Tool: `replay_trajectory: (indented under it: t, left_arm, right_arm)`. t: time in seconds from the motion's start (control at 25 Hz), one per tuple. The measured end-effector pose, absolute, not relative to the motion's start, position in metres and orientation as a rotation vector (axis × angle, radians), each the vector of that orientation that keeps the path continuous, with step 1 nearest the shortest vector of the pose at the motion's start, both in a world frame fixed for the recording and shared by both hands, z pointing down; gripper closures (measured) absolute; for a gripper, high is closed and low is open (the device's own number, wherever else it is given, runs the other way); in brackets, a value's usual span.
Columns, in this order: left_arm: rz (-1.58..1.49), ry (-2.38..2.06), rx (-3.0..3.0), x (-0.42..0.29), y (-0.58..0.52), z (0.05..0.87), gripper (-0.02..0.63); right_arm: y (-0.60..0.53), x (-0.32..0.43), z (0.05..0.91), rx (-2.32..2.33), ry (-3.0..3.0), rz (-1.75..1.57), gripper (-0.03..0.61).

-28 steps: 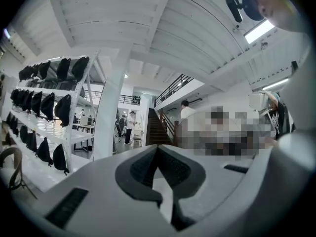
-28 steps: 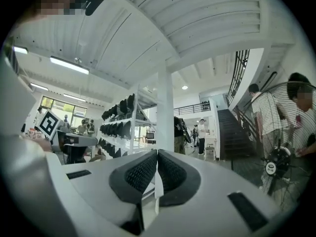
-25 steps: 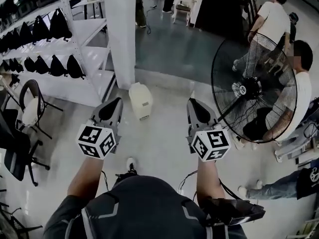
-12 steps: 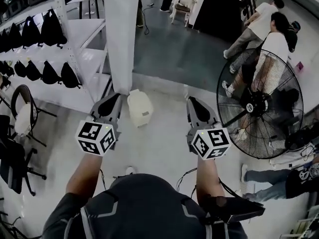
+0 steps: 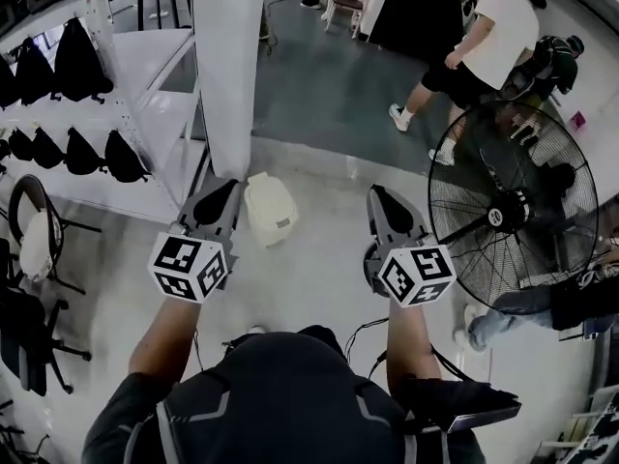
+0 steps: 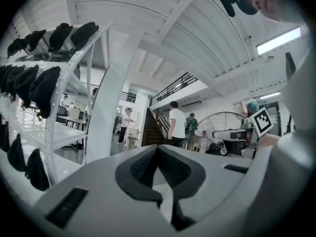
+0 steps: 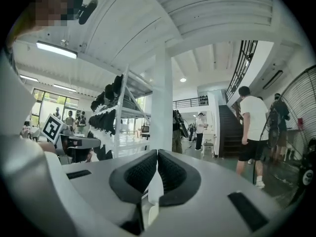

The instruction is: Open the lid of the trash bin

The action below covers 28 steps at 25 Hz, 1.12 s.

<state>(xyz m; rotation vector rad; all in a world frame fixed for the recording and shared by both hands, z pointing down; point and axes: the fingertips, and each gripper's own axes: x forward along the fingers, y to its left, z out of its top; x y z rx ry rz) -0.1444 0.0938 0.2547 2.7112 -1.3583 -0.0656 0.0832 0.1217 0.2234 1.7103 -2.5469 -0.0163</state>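
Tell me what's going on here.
A person holds a claw in each hand. The left claw and right claw are both shut, empty and pointed level ahead. On the floor just beyond them, beside a white pillar, sits a small white trash bin with its lid down. Neither claw touches it, so opening has not begun. A big floor fan stands to the right.

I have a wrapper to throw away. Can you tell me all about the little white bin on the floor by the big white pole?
The small cream-white, plastic-looking trash bin is a rounded box standing upright on the pale grey floor beside the foot of the white pillar. Its smooth domed lid is down, shut. A small grey patch shows on its front; what it is cannot be told. In the head view it shows just right of the left gripper, which does not touch it.
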Motion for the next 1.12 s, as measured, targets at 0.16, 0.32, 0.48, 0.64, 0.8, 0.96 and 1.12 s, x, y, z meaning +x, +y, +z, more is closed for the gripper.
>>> replay_trajectory:
  t: [0.16,0.32,0.48,0.64,0.8,0.96,1.12]
  left_arm:
    - [-0.05,-1.365,2.699,-0.143,0.07,0.261,0.606]
    - [-0.015,-1.402,2.698,-0.138,0.048,0.263,0.606]
    - [0.005,-1.454,2.687,-0.121,0.018,0.256,0.606]
    - [0.028,-1.525,2.662,-0.108,-0.019,0.253,0.606]
    - [0.064,-1.542,2.637,-0.089,-0.055,0.258,0.606]
    - [0.11,-1.541,2.624,-0.063,-0.09,0.263,0.606]
    - [0.107,-1.584,2.562,-0.045,-0.125,0.266,0.604]
  right_arm:
    - [0.094,0.084,0.226,1.701,-2.561,-0.025,0.551]
    - [0.056,0.087,0.234,1.657,-2.603,-0.006,0.551]
    - [0.013,0.099,0.231,1.609,-2.663,0.0,0.55]
    - [-0.034,0.111,0.231,1.548,-2.703,-0.026,0.55]
    - [-0.075,0.13,0.235,1.497,-2.731,-0.019,0.549]
    - [-0.112,0.154,0.243,1.453,-2.752,0.014,0.549]
    - [-0.144,0.171,0.255,1.392,-2.781,0.079,0.548]
